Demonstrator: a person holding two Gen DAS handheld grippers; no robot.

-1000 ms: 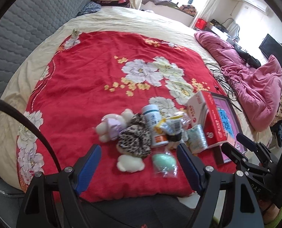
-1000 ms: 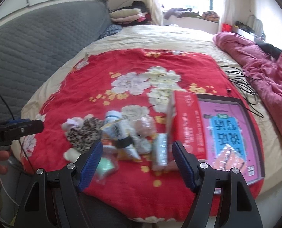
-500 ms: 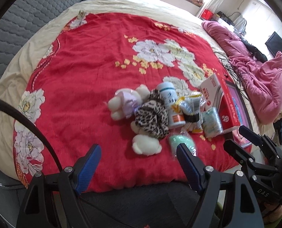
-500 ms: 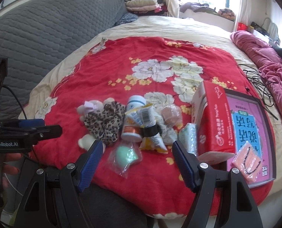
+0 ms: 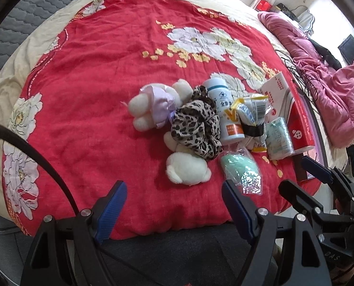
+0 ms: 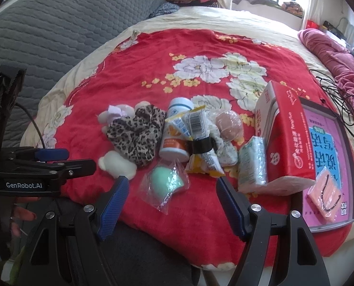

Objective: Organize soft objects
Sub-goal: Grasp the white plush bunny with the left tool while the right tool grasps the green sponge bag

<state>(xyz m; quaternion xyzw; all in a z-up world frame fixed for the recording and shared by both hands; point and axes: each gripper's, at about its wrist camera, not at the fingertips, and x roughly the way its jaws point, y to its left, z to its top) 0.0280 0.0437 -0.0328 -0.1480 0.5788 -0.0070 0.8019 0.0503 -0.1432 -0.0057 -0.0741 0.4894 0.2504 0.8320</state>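
**Both grippers spread wide over pile on bed, nothing held**

Left gripper (image 5: 173, 201) released, jaws wide, empty, pointing down at the red floral blanket (image 5: 100, 76). Just ahead of it, from left: white plush toy (image 5: 153, 109) in a lilac dress, leopard-print scrunchie (image 5: 196, 128) lying on the plush, white plush piece (image 5: 186, 169) nearest the jaws. Ahead and right: white pill bottle (image 5: 224, 109) on its side, green sponge in clear bag (image 5: 241, 171) just beside the right finger.

Right gripper (image 6: 172, 190) also released, empty. Green sponge bag sat between its fingertips, not touched. Ahead: yellow snack packets (image 6: 196, 131), brown puff (image 6: 229, 124), tissue pack (image 6: 253, 164). Further right: red tissue box (image 6: 286, 133), pink book (image 6: 327, 157) with an orange pouch (image 6: 324, 195) on it.
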